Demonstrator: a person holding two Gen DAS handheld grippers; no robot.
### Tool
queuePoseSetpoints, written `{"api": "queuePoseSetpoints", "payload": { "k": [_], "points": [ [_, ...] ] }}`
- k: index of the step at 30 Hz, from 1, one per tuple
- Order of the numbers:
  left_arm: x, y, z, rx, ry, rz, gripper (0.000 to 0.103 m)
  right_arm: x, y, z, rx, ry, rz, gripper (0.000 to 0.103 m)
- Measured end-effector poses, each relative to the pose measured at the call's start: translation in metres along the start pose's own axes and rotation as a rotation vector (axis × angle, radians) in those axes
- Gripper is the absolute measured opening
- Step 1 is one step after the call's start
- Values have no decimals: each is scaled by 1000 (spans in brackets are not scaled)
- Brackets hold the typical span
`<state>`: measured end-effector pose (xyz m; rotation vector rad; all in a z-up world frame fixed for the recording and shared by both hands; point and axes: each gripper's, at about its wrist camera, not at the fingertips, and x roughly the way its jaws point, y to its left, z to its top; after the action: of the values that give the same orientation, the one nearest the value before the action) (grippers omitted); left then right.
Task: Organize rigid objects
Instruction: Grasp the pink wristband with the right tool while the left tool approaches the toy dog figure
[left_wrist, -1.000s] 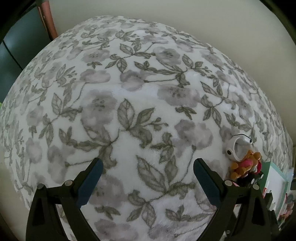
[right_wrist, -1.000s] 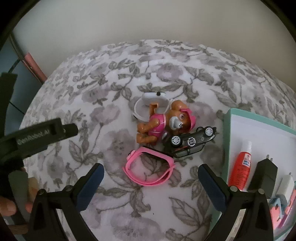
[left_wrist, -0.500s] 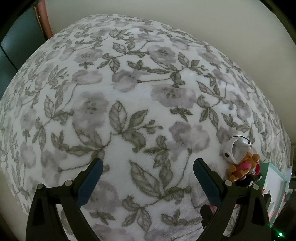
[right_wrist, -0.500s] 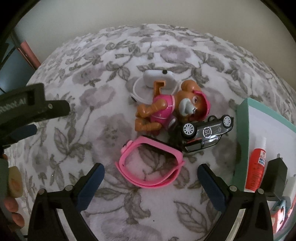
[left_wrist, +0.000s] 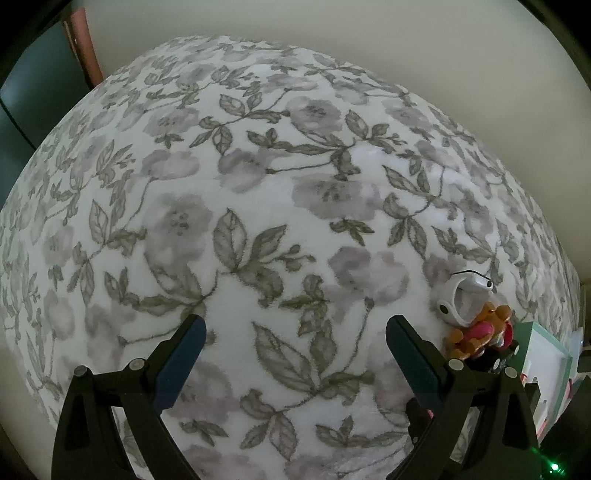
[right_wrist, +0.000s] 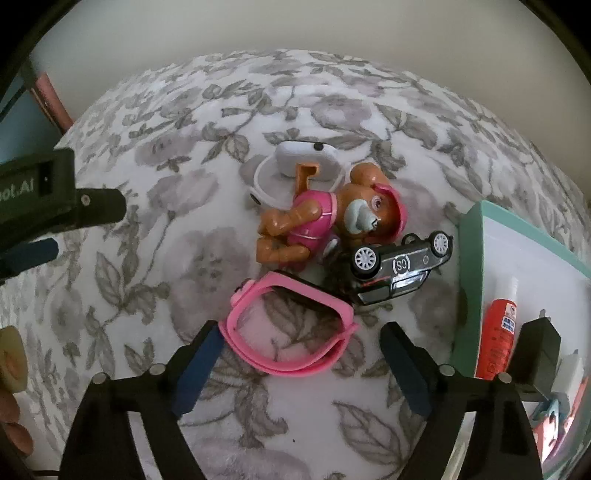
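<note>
The right tool (right_wrist: 297, 338) is spread wide, its fingers flanking the pink watch band (right_wrist: 286, 328) on the floral blanket (right_wrist: 147, 229) without clamping it. The left tool (left_wrist: 295, 332) hangs wide apart, empty, over bare blanket, toys just right of it.

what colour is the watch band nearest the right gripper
Pink, with a dark face: the watch band shows best in the right wrist view.

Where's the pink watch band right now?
In the right wrist view, the pink watch band lies on the floral blanket just ahead of the open right gripper, below the dog figure and left of the overturned toy car.
</note>
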<state>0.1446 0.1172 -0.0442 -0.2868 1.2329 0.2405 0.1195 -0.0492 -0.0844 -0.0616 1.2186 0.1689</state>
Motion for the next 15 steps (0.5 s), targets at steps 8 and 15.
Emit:
{"api": "queuePoseSetpoints", "payload": {
  "k": [8, 15],
  "points": [
    [-4, -10, 0, 32, -8, -2, 98, -5, -3, 1, -2, 4, 7, 73],
    [-5, -27, -3, 58, -1, -8, 98, -14, -18, 1, 20, 5, 36, 73]
  ]
}}
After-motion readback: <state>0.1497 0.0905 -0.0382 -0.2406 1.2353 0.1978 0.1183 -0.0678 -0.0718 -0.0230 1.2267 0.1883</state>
